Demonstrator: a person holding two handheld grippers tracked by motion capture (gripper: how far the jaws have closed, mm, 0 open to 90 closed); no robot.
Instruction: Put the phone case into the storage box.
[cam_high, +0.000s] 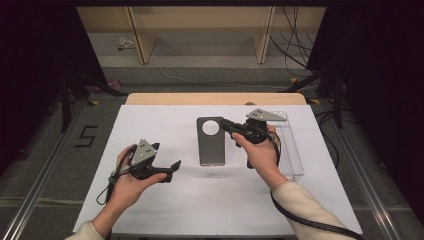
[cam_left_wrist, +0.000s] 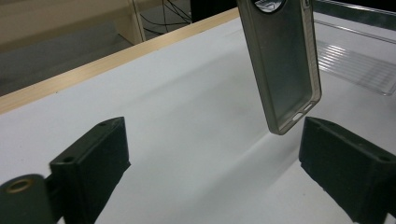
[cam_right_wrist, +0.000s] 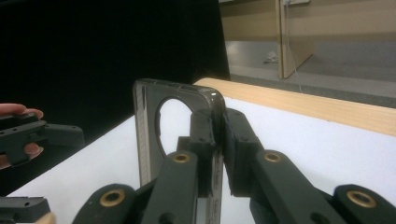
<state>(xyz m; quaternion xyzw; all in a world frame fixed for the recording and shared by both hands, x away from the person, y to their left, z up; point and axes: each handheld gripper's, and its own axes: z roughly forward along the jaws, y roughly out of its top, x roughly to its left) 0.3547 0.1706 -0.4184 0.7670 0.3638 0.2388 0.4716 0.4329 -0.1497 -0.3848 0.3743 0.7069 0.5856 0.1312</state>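
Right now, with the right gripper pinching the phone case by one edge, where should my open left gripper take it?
Take the phone case by its free bottom edge, coming from the left gripper side. The right gripper is clamped on the side wall near the round camera hole, leaving the lower end free; it hangs just ahead of the open jaws, above the table.

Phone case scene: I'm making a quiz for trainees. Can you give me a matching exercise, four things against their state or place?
Things:
1. phone case
2. left gripper
3. right gripper
4. clear tray

States or places:
A. jaws apart, holding nothing
B. lies on the white sheet at the table's right side
C. held up off the table by one edge
D. jaws clamped on a thin wall

Pairs: 1-C, 2-A, 3-D, 4-B
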